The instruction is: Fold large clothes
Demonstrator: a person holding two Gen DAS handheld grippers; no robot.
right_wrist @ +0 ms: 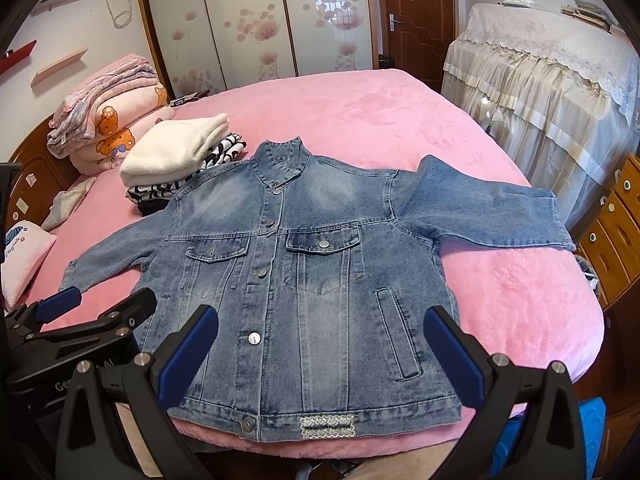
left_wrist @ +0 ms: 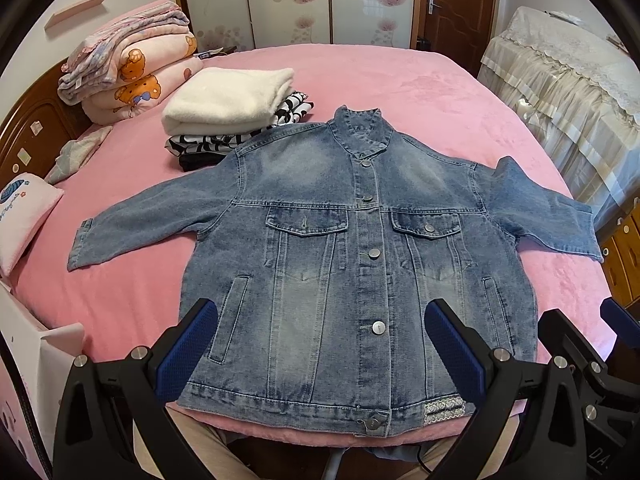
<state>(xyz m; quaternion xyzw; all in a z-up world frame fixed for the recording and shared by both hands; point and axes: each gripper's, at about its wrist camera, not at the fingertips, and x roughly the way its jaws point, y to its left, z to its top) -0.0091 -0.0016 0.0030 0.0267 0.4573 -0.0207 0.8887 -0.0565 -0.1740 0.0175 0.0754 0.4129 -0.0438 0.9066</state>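
Observation:
A blue denim jacket (left_wrist: 340, 248) (right_wrist: 304, 264) lies flat and buttoned, front up, on the pink bed, collar away from me and both sleeves spread out sideways. Its hem reaches the bed's near edge. My left gripper (left_wrist: 320, 320) hovers open above the jacket's lower front, its blue-padded fingers wide apart with nothing between them. My right gripper (right_wrist: 320, 320) is open too, above the jacket's lower right panel near the side pocket. The right gripper's body (left_wrist: 592, 352) shows at the right in the left wrist view; the left gripper's body (right_wrist: 80, 320) shows at the left in the right wrist view.
A stack of folded clothes (left_wrist: 228, 108) (right_wrist: 176, 152), white on top of black-and-white, sits behind the left shoulder. Folded quilts (left_wrist: 132, 64) and a pink pillow (left_wrist: 24, 216) lie at the headboard. A lace-covered piece of furniture (right_wrist: 540, 80) and wooden drawers (right_wrist: 612, 224) stand right.

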